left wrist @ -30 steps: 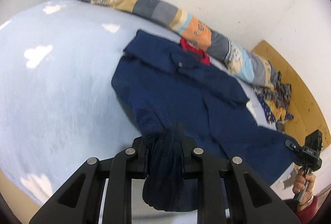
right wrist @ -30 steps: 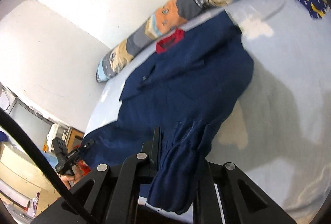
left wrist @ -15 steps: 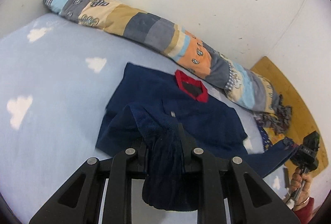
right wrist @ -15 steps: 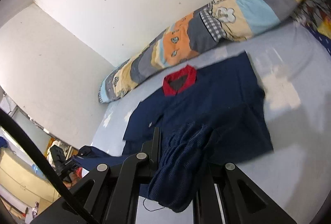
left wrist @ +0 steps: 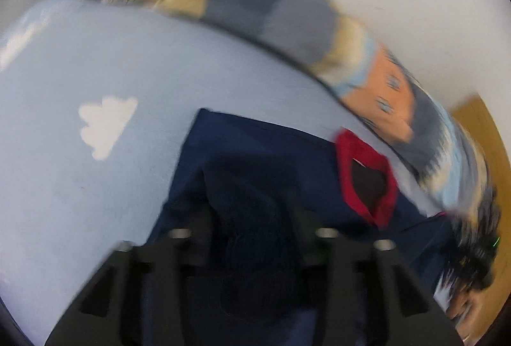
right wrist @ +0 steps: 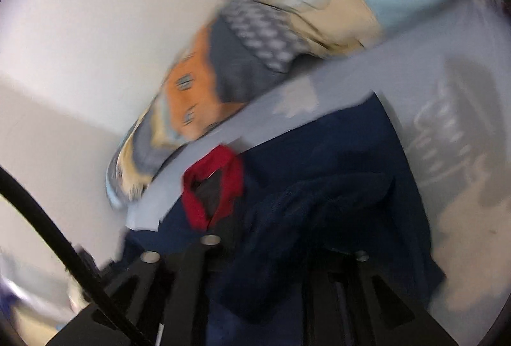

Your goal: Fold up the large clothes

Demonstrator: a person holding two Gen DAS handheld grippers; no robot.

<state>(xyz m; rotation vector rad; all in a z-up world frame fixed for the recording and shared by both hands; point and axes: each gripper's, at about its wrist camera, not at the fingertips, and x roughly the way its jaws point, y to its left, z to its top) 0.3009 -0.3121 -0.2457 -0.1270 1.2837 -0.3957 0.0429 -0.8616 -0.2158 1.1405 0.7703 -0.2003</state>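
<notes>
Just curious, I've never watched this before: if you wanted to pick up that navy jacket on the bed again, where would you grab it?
Probably the jacket's doubled-over near edge, approached from the side opposite the red collar. That bunched fold stands up from the bed, giving fingers something to pinch.

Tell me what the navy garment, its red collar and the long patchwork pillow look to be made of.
Garment: likely a knit or corduroy-like cloth, matte; faint ribbing shows where it bunches, though blur hides detail. Collar: soft matte fabric, possibly fleece; too blurred to be sure. Pillow: printed woven cotton by its look, flat coloured patches over a plump filling.
</notes>
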